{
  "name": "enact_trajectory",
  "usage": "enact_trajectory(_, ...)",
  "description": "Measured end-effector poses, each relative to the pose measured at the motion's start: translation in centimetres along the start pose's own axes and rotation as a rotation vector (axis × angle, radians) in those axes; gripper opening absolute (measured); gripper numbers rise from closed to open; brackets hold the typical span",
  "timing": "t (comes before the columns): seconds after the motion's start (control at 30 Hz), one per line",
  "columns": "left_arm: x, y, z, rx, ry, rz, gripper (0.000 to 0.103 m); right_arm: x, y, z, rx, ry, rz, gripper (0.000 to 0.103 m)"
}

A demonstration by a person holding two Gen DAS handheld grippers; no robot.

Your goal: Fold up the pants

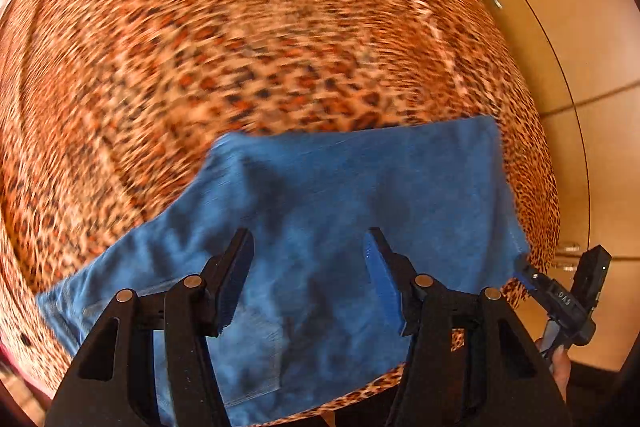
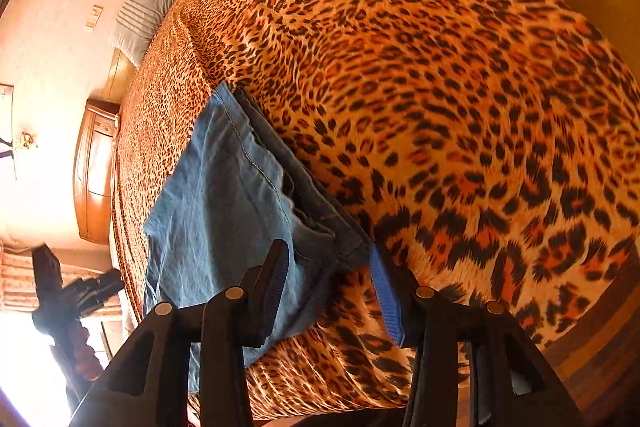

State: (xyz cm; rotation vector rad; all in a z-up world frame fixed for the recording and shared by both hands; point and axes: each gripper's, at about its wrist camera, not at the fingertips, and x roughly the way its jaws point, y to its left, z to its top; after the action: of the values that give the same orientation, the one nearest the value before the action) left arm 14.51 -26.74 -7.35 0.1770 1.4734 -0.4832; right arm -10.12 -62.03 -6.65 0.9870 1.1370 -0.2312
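Observation:
Blue denim pants (image 1: 340,211) lie folded on a leopard-print bedspread (image 1: 240,47) near the bed's near edge. My left gripper (image 1: 308,267) is open above them, holding nothing. The right gripper also shows at the pants' right corner in the left wrist view (image 1: 560,291). In the right wrist view the pants (image 2: 224,195) lie with a stitched hem edge up. My right gripper (image 2: 328,275) is open over their near corner, holding nothing. The left gripper shows at the far left (image 2: 76,295).
The bedspread (image 2: 460,87) covers the whole bed. A white pillow (image 2: 140,19) lies at the head. A wooden nightstand (image 2: 94,171) stands beside the bed. Tiled floor (image 1: 580,27) runs along the bed's right side.

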Motion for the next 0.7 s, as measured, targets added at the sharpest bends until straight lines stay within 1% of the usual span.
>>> enact_trajectory(0.07,1.1,-4.5,2.5,0.106,0.022,-0.006,0.056,0.8,-0.5,-0.8,0.053,0.003,0.046,0.05)
enact_trajectory(0.13,2.4,-8.3,5.0,0.177,0.059,-0.023,0.056,1.2,-0.5,-1.5,0.107,-0.02,0.098,0.05)
enact_trajectory(0.17,3.1,-9.9,6.1,0.2,0.078,-0.028,0.056,1.4,-0.3,-1.8,0.13,-0.017,0.133,0.05)
enact_trajectory(0.23,4.2,-12.2,7.7,0.245,0.122,-0.069,0.056,1.4,-0.4,-2.5,0.175,-0.023,0.182,0.05)
enact_trajectory(0.3,5.5,-14.2,8.7,0.301,0.186,-0.114,0.061,0.9,-1.0,-3.4,0.203,-0.054,0.191,0.051)
enact_trajectory(0.33,6.2,-15.1,9.1,0.339,0.216,-0.116,0.063,0.7,-1.5,-3.7,0.22,-0.063,0.189,0.052)
enact_trajectory(0.4,7.4,-16.7,9.7,0.417,0.237,-0.061,0.063,0.7,-2.5,-3.9,0.263,-0.086,0.204,0.052)
enact_trajectory(0.47,8.2,-17.9,10.4,0.492,0.234,-0.019,0.063,0.6,-3.0,-3.6,0.299,-0.124,0.225,0.052)
enact_trajectory(0.5,8.6,-18.4,10.7,0.525,0.246,-0.021,0.063,0.5,-3.3,-3.6,0.309,-0.137,0.232,0.053)
enact_trajectory(0.57,9.9,-19.1,11.0,0.589,0.31,-0.045,0.065,0.6,-3.4,-3.5,0.321,-0.147,0.251,0.055)
enact_trajectory(0.6,10.4,-19.5,10.9,0.619,0.33,-0.042,0.065,0.5,-3.6,-3.5,0.324,-0.151,0.256,0.055)
enact_trajectory(0.7,11.6,-20.7,10.6,0.73,0.341,0.004,0.065,0.8,-3.2,-3.1,0.314,-0.169,0.261,0.055)
